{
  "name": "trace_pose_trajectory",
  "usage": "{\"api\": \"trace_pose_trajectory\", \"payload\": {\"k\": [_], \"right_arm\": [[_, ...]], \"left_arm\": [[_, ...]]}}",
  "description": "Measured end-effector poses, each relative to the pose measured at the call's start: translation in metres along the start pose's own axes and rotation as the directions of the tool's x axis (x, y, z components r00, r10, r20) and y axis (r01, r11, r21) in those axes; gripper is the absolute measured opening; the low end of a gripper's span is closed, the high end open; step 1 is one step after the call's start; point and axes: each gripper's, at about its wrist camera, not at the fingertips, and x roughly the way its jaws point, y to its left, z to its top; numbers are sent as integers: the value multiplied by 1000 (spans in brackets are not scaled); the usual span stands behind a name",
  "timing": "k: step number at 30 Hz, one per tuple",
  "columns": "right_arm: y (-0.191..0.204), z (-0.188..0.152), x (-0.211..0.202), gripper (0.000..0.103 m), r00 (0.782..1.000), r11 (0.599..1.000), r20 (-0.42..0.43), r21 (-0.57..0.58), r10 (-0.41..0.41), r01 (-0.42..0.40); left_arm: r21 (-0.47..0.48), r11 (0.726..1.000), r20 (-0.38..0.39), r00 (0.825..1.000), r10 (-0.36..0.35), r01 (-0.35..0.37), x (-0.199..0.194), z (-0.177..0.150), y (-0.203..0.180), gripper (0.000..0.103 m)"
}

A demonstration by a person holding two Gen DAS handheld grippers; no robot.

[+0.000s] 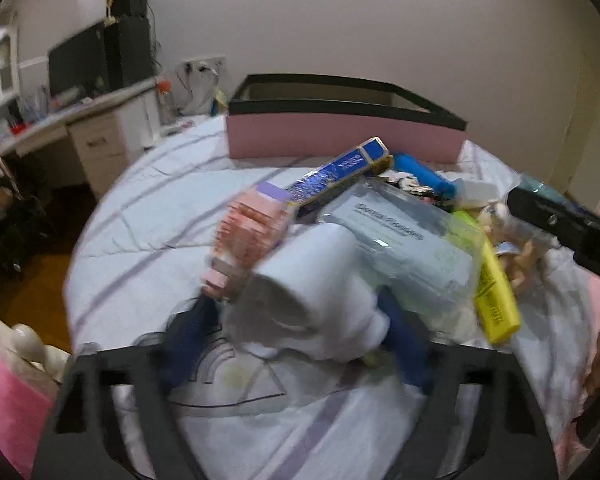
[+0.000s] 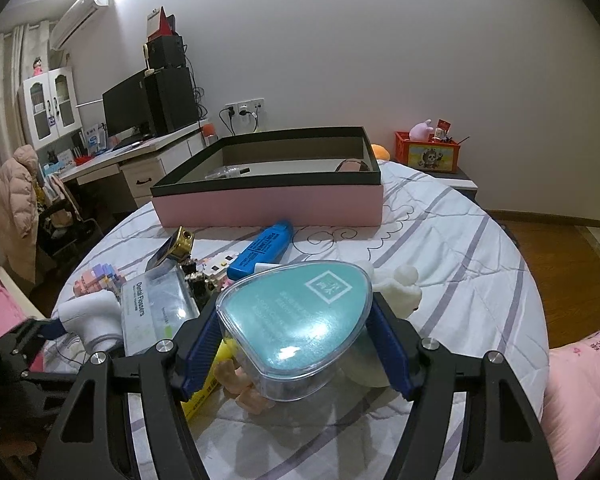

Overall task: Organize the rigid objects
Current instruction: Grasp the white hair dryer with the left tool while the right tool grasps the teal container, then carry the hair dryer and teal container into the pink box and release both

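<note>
my right gripper [image 2: 296, 344] pinches a clear case with a teal lid [image 2: 296, 316]; both blue pads press its sides and it sits tilted above the bed [image 2: 460, 264]. under it i see a yellow marker [image 2: 204, 392] and a pale figurine [image 2: 244, 388] on the sheet.

my left gripper [image 1: 300, 340] has a white hair-dryer-shaped thing [image 1: 312, 280] between its blue fingers [image 1: 188, 344]. that view is blurred; the fingers look close against its lower part, but i cannot tell if they press it. from the right wrist view the white thing [image 2: 92, 316] lies at the left edge of the pile, just beside the floss box [image 2: 156, 308].

the pile sits mid-bed: a pink block toy [image 1: 248, 232], a long blue box [image 1: 340, 168], a blue marker [image 2: 260, 250], a gold-ended item [image 2: 176, 246], a white plush [image 2: 400, 284].

behind the pile stands the pink tray [image 2: 268, 204] with a black rim, open on top. a clear item and a brownish one lie inside it, too small to tell. a desk [image 2: 140, 156] with a monitor is far left.
</note>
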Motion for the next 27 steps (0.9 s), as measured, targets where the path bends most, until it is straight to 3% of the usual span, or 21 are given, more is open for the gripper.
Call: {"api": "trace_pose_trajectory", "payload": {"k": [10,27], "right_arm": [[-1,0,-4,70,1000,1000,12,-2,0,0],[1,16,-30,70,997,1000,72,-19,6,-4]], "left_arm": [[-14,1000,36,999,-27,27,-23,0,3,72],[11,999,190,980,-51,50,-66,48,-14,72]]}}
